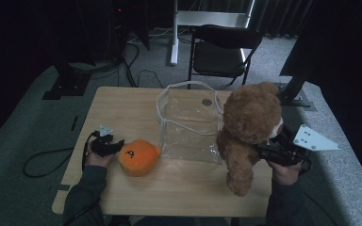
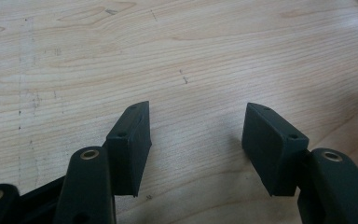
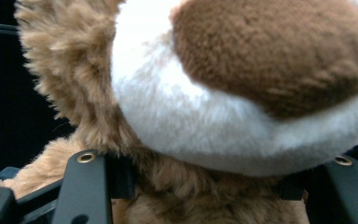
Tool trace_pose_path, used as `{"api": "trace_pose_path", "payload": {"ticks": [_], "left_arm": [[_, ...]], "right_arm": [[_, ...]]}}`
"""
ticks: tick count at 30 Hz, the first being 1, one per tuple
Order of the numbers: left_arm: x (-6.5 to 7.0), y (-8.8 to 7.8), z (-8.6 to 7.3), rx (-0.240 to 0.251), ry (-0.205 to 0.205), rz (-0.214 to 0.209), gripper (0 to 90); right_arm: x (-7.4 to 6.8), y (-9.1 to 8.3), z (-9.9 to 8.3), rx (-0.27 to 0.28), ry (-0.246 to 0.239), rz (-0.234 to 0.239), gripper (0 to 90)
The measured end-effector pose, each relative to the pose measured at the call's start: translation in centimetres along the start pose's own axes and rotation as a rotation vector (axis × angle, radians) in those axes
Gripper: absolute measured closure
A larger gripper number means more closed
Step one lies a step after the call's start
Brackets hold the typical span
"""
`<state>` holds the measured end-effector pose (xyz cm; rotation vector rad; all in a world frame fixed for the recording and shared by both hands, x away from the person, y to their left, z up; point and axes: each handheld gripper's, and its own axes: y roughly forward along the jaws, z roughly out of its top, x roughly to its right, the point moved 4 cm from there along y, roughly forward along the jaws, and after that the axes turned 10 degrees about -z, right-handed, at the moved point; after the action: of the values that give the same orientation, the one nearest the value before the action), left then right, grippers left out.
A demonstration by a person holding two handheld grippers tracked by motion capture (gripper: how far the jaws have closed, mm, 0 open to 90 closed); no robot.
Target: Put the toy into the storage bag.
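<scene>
From the high view, the right gripper has the brown teddy bear clamped at the table's right edge, and the bear hangs upright with one leg dangling over the front right part of the wood. Right beside it to the left sits a clear plastic bag with a white cord rim, mouth facing the far edge. There's bare wood behind and left of the bag. The left gripper rests near the left edge, just beside an orange plush, so that corner is tight.

Left gripper view: the jaws are spread wide with nothing but bare wood grain between them.

Right gripper view: super close, fur everywhere. The jaws are pinching the bear's body just under its white muzzle, with both tips buried in fur.
</scene>
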<state>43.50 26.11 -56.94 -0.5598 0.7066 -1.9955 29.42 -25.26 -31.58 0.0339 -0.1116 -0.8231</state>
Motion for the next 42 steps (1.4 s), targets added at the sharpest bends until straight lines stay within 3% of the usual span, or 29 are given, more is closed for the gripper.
{"api": "trace_pose_path", "payload": {"ticks": [25, 42], "left_arm": [[0.0, 0.0, 0.0, 0.000, 0.001, 0.001, 42.3], [0.0, 0.0, 0.0, 0.001, -0.001, 0.002, 42.2]], "right_arm": [[3.7, 1.2, 2.4, 0.016, 0.000, -0.062, 38.5], [6.4, 2.8, 2.7, 0.004, 0.025, -0.106, 38.6]]}}
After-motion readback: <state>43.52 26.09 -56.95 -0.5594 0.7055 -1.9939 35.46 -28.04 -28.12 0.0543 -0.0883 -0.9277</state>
